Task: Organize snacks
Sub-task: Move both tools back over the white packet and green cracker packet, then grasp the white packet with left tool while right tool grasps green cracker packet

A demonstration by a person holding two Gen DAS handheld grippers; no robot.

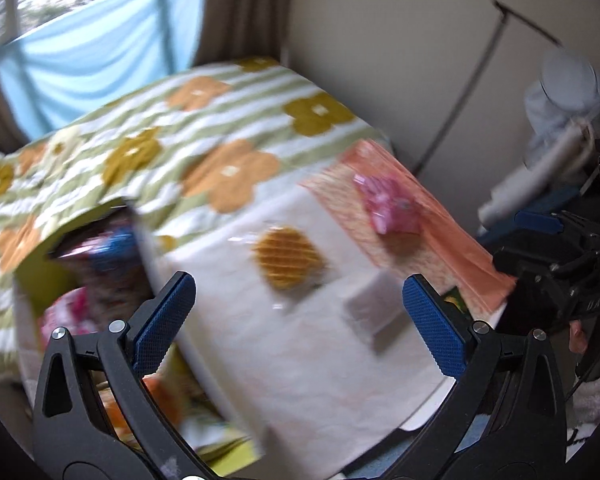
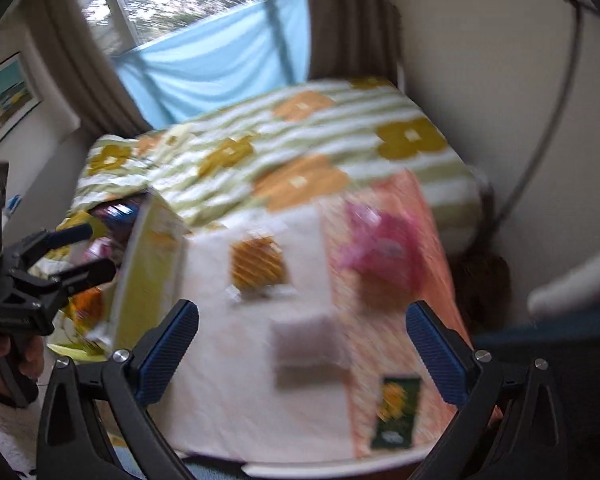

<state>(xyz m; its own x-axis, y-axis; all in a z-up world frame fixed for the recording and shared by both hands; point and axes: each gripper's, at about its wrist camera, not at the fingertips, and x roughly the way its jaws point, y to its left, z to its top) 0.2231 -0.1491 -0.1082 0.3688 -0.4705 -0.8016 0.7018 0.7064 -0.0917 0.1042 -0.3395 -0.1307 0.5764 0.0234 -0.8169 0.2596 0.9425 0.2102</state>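
Observation:
A round waffle cookie in clear wrap (image 1: 288,258) (image 2: 258,266) lies on the white cloth of a small table (image 1: 300,360) (image 2: 260,380). A pink wrapped snack (image 1: 388,204) (image 2: 380,248) rests on the orange mat (image 1: 452,240) (image 2: 400,340). A pale flat packet (image 1: 372,312) (image 2: 306,344) lies nearer, and a dark green packet (image 2: 396,412) sits at the mat's front. My left gripper (image 1: 296,320) and right gripper (image 2: 300,352) both hover open above the table, holding nothing. A yellow-green box (image 1: 100,264) (image 2: 148,272) at the left holds several snack bags.
A bed with a flowered, striped blanket (image 1: 180,152) (image 2: 300,152) stands behind the table. A wall is at the right, and a window with blue cloth (image 1: 92,60) (image 2: 212,60) at the back. The views are motion-blurred.

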